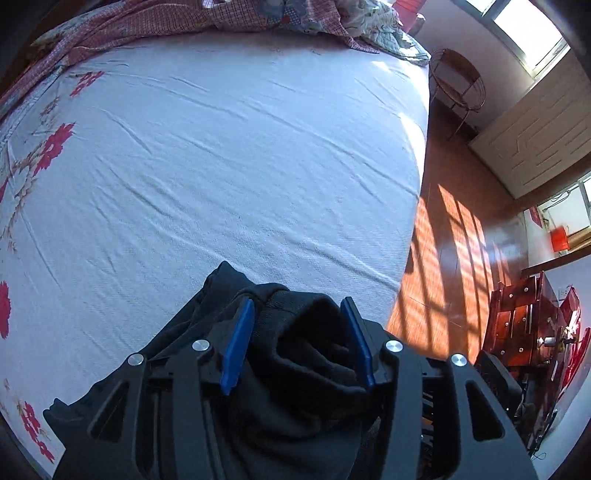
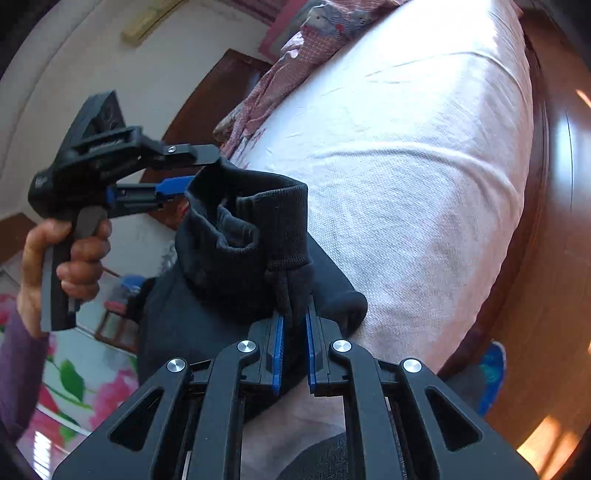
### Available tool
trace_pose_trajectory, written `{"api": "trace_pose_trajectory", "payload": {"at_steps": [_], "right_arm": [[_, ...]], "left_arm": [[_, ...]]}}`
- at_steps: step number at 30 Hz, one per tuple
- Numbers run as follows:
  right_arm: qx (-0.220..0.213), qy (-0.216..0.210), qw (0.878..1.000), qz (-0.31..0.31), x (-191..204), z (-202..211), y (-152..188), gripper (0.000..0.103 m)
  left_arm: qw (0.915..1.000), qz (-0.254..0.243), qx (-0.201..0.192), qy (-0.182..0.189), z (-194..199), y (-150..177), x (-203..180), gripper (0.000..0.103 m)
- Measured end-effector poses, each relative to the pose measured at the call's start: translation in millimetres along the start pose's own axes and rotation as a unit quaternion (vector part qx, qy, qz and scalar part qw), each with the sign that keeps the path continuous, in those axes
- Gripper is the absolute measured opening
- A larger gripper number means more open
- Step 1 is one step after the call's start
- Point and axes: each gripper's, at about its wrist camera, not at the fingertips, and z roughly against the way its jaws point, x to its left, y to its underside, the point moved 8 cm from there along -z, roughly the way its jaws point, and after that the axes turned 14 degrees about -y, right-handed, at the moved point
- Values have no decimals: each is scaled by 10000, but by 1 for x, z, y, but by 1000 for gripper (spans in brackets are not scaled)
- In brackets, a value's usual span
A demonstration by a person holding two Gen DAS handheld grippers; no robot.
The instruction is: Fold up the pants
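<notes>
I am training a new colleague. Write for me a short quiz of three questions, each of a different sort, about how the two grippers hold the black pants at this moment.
1. True or false: the right gripper is shut on the ribbed cuff of the black pants.
2. Multiple choice: the blue pads of the left gripper stand
A. pressed together with nothing between them
B. wide apart with bunched pants fabric between them
C. flat on the floor
3. Fill in the missing word: beyond the pants lies the white bed sheet, and at its far end is a bunched, pink checked ____.

Key: 1 true; 2 B; 3 blanket
</notes>
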Motion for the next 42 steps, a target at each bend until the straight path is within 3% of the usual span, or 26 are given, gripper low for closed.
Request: {"api": "trace_pose_trajectory", "payload": {"at_steps": [1,2,3,6,8,10,14,15,17,21,22,23,25,29,33,34,35,36,38,39,42], "right_arm": [[-26,19,10000,31,7,5,-1,27],[-142,236,9996,80,11,14,-3,52],[-337,447,9983,135,15,27,-7,57],[-736,350,9965,177,32,57,-21,57],[-562,-94,9977,358,53,52,-32,57],[-147,-116,9972,727,74,30,-33,57],[140,152,9982,563,71,0,-24,57],[172,417,9971,606,66,-6,-24,57],[162,718,9951,657,59,-14,-25,57],[130,1332,9889,639,43,-30,-24,57],[146,1479,9866,674,42,-35,-24,56],[157,1632,9832,801,39,-37,-25,37],[193,1646,9819,922,46,-35,-27,12],[-311,1151,9897,786,70,11,-38,11],[-307,1036,9916,-708,-18,20,-21,11],[-416,846,9905,-1006,-35,19,-16,20],[-653,904,9853,-1291,-48,25,-15,57],[-821,1052,9805,-1439,-53,32,-14,66],[-1027,1153,9805,-1215,-38,42,-19,66],[-1135,1389,9793,-937,-26,50,-24,66],[-1317,1459,9805,91,24,53,-44,66]], "left_arm": [[9996,-35,-266,-20,21,-2,4,74],[9977,-47,-679,-47,47,-3,9,83],[9944,-71,-1048,-114,70,0,18,97],[9846,59,-1682,-471,116,34,55,98],[9824,486,-1787,-233,123,75,80,99],[9791,1071,-1730,-81,111,115,105,99],[9645,2280,-1319,187,58,179,142,99],[9603,2464,-1277,285,46,189,144,99],[9556,2634,-1287,302,29,196,138,99],[9579,2526,-1342,251,21,197,125,99],[9591,2479,-1347,214,20,196,123,99],[9604,2438,-1340,158,18,194,123,99],[9623,2415,-1248,101,13,191,122,99],[9587,2517,-1322,-44,16,195,134,99],[9553,2581,-1429,-185,21,201,147,99],[9552,2590,-1424,-152,20,201,148,99],[9555,2600,-1385,-132,19,200,148,99],[9562,2592,-1350,-139,18,200,147,99],[9563,2545,-1427,-163,22,198,146,99],[9559,2533,-1478,-181,24,197,147,99],[9533,2527,-1649,-104,29,187,146,99]]}}
